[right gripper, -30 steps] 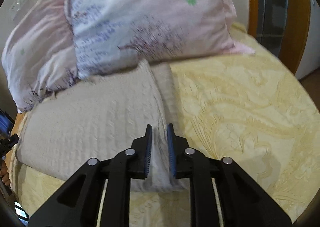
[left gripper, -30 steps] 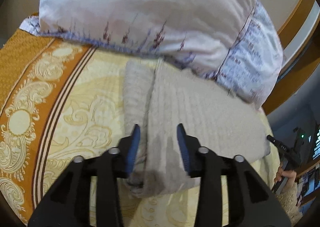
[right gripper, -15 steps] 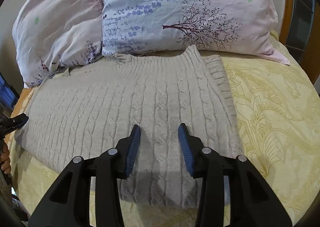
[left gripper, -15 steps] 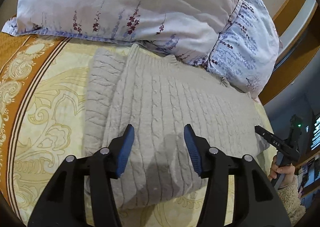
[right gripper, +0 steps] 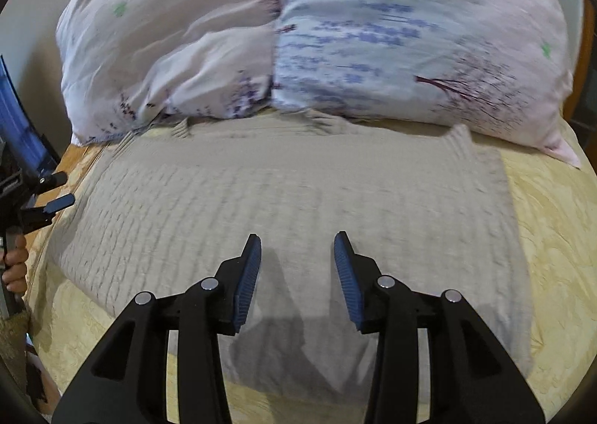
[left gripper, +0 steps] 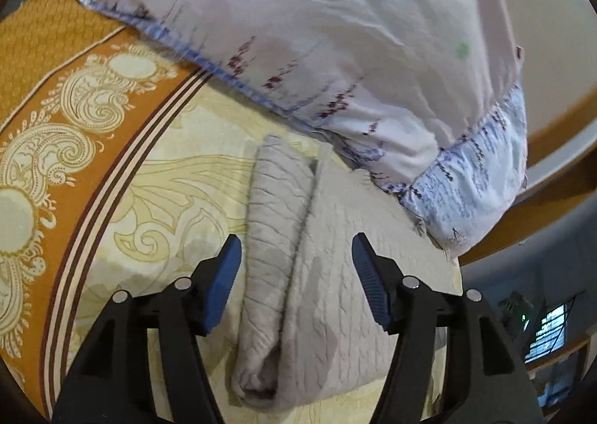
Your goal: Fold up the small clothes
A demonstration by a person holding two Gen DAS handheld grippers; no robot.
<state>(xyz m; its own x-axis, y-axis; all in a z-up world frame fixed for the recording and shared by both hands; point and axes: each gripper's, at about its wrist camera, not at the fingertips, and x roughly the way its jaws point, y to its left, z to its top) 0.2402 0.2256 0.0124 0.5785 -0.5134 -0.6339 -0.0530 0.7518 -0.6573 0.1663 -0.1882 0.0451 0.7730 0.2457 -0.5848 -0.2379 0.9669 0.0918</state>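
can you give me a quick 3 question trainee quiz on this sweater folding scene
1. True or false: the left gripper is shut on the sweater.
2. What lies right behind the sweater? A) pillows B) a basket C) a lamp
3. Fill in: the right gripper hovers with its jaws ____ over the sweater.

Key: 1 false, its jaws are open. 2 A, the pillows. 3 open.

**Pillows crowding the sweater's far edge**

Two floral pillows (right gripper: 317,39) are pressing against the far edge of the beige cable-knit sweater (right gripper: 291,200), blocking access there. The bedspread (right gripper: 552,237) is lying open along the sweater's right side, near edge, and left side (left gripper: 179,207).
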